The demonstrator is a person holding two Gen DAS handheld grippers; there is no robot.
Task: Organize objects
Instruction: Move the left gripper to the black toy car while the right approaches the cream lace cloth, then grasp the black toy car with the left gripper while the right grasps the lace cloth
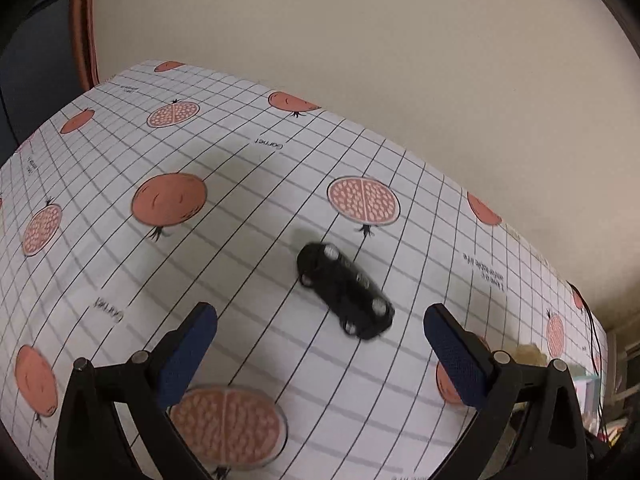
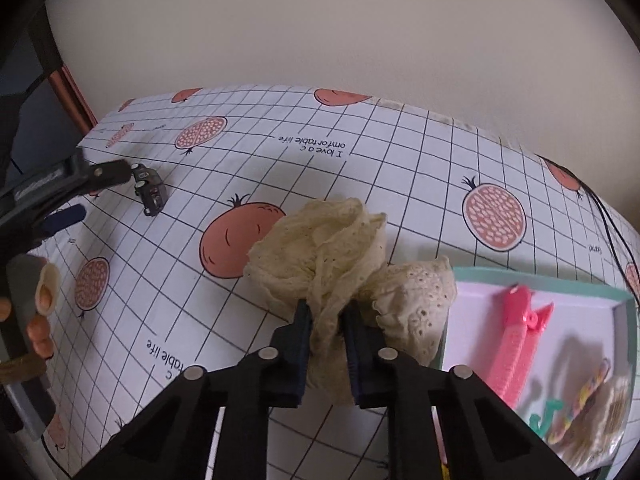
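Toy car [image 1: 345, 291] motion-blurred, details unreadable; tray [image 2: 628, 320] cut off at frame edge, its small corner items [image 2: 592, 408] blurred, indistinct.

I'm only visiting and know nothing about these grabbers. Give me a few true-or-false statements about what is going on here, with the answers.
1. The right gripper is pinching a cream lace cloth. True.
2. The left gripper holds the black toy car. False: its jaws are open and the car lies on the tablecloth between them.
3. A pink hair clip lies in the tray. True.
4. The tablecloth shows lemons. False: it shows pomegranates on a grid.
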